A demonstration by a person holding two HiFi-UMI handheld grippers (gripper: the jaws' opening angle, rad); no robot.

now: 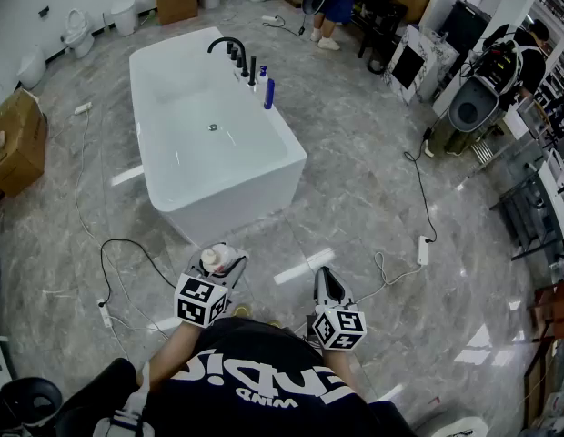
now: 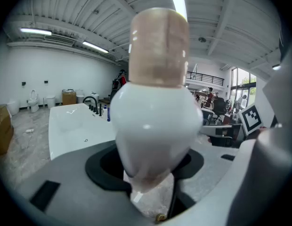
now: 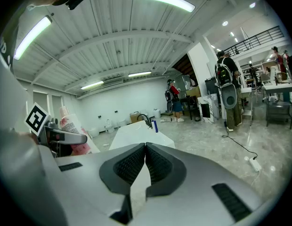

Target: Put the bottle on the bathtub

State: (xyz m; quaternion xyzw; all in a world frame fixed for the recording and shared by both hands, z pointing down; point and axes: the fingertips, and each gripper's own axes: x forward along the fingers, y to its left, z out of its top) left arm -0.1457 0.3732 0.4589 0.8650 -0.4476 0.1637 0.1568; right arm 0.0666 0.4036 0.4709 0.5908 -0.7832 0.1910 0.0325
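A white bottle with a beige cap (image 2: 158,107) fills the left gripper view, clamped upright between the jaws of my left gripper (image 1: 218,260). The same bottle (image 1: 214,259) shows in the head view just short of the near end of the white bathtub (image 1: 229,196). In the right gripper view that bottle (image 3: 73,126) appears at the left with pink print on it. My right gripper (image 1: 328,286) is shut with nothing in it, held to the right of the left one over the marble floor. The bathtub (image 3: 136,133) lies ahead of both.
A black tap (image 1: 226,44), dark fittings and a blue bottle (image 1: 269,93) stand on the tub's right rim. Cables and power strips (image 1: 422,249) lie on the floor. Cardboard boxes (image 1: 16,141) sit at left; people and equipment (image 1: 487,85) stand at the back right.
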